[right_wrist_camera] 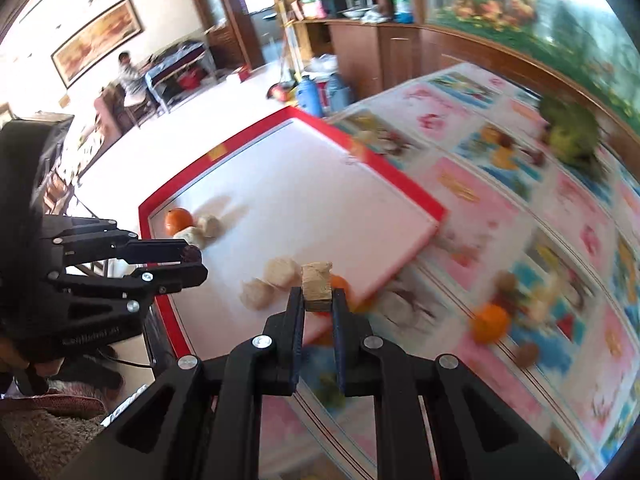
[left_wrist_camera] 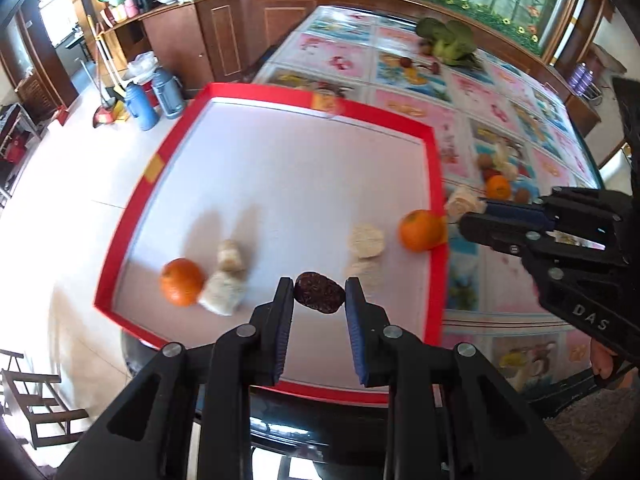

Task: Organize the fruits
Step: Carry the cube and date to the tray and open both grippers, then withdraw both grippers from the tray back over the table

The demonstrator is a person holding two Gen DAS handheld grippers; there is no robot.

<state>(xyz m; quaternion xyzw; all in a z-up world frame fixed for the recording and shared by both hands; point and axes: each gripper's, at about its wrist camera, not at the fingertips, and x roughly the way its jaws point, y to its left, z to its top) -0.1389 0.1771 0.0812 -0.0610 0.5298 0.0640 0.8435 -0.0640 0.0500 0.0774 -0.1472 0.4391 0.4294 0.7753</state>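
Observation:
A red-rimmed white tray [left_wrist_camera: 434,160] lies on the table and also shows in the right wrist view [right_wrist_camera: 424,204]. In it are two oranges [left_wrist_camera: 181,282] [left_wrist_camera: 420,230] and several pale fruit pieces [left_wrist_camera: 367,240]. My left gripper [left_wrist_camera: 319,294] is shut on a dark reddish-brown fruit [left_wrist_camera: 319,293] above the tray's near edge; it also shows in the right wrist view [right_wrist_camera: 192,262]. My right gripper [right_wrist_camera: 318,300] is shut on a pale tan chunk [right_wrist_camera: 317,286] over the tray's right edge; it also shows in the left wrist view [left_wrist_camera: 472,216].
More fruit lies on the patterned tablecloth [left_wrist_camera: 520,240] right of the tray: an orange [left_wrist_camera: 498,188], brown round fruits [right_wrist_camera: 526,354] and pale pieces. A green vegetable bunch [left_wrist_camera: 450,42] sits at the far side. Thermos flasks [left_wrist_camera: 140,106] stand on the floor.

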